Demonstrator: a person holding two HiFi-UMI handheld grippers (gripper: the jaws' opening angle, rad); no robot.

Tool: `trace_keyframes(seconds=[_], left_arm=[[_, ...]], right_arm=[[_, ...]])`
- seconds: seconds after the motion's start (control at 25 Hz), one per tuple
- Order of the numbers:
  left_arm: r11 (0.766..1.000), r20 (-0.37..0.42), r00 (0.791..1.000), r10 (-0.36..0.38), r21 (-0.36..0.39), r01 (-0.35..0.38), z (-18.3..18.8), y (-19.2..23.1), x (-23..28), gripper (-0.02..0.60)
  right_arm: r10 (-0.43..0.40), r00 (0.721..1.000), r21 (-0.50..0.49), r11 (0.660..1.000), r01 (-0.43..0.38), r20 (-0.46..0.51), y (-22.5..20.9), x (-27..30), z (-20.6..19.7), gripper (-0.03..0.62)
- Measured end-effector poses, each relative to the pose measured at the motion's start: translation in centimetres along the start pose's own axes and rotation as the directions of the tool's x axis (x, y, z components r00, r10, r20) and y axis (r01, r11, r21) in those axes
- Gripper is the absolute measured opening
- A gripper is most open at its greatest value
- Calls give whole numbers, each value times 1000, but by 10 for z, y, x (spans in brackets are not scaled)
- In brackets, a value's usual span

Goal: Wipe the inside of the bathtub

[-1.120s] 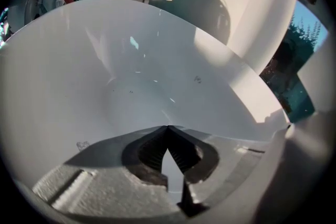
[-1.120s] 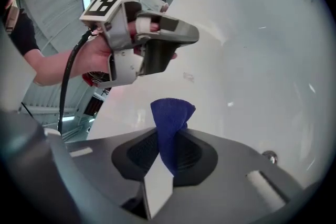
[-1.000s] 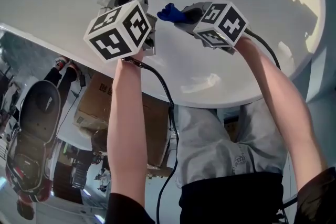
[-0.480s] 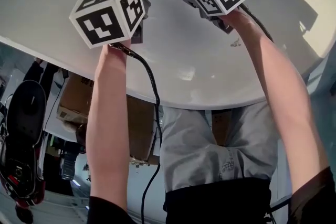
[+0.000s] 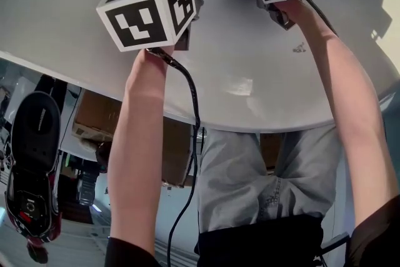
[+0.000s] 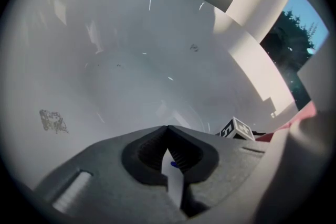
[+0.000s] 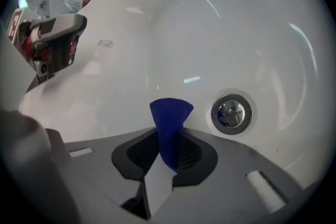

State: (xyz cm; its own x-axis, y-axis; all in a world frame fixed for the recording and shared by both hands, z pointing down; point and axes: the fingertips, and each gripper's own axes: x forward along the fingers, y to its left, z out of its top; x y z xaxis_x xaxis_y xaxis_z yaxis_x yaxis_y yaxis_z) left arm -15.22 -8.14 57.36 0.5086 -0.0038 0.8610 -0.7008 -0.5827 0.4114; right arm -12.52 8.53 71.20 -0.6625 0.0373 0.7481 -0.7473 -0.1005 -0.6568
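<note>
White bathtub, right gripper jaws pinching blue cloth, left gripper jaws together, empty

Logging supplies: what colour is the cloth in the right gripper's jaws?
The cloth is dark blue, clearest in the right gripper view.

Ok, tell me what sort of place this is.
Likely a bathroom, maybe a test setup: a white bathtub with a chrome drain fills the views, the right claw grips a blue cloth, and cardboard boxes sit beside the tub.
</note>
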Motion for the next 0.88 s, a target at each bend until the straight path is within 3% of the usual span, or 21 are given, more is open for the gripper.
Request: trace_keyframes(seconds=[0.08, 0.2, 0.36, 0.52, 0.68, 0.88], left_arm=[[1000, 5, 1000, 7, 5, -7, 3, 19, 12, 3], [1000, 9, 1000, 16, -3, -16, -2, 44, 7, 3], [1000, -5, 1000, 17, 10, -17, -3, 28, 24, 3], [1000, -14, 1000, 22, 7, -22, 1, -3, 52, 3], [999, -5, 999, 41, -3, -41, 8, -9, 64, 3], [999, 5, 999, 54, 8, -54, 8, -21, 58, 3]], right_arm=[[11, 999, 57, 998, -14, 46, -10, 19, 18, 66], [35, 996, 73, 997, -41, 77, 10, 46, 30, 66], [67, 997, 41, 997, -69, 42, 13, 53, 8, 66], [107, 993, -59, 992, -110, -48, 4, 43, -24, 66], [138, 980, -217, 962, -167, -143, 18, 40, -38, 66], [154, 971, -305, 930, -205, -184, 36, 27, -50, 66]])
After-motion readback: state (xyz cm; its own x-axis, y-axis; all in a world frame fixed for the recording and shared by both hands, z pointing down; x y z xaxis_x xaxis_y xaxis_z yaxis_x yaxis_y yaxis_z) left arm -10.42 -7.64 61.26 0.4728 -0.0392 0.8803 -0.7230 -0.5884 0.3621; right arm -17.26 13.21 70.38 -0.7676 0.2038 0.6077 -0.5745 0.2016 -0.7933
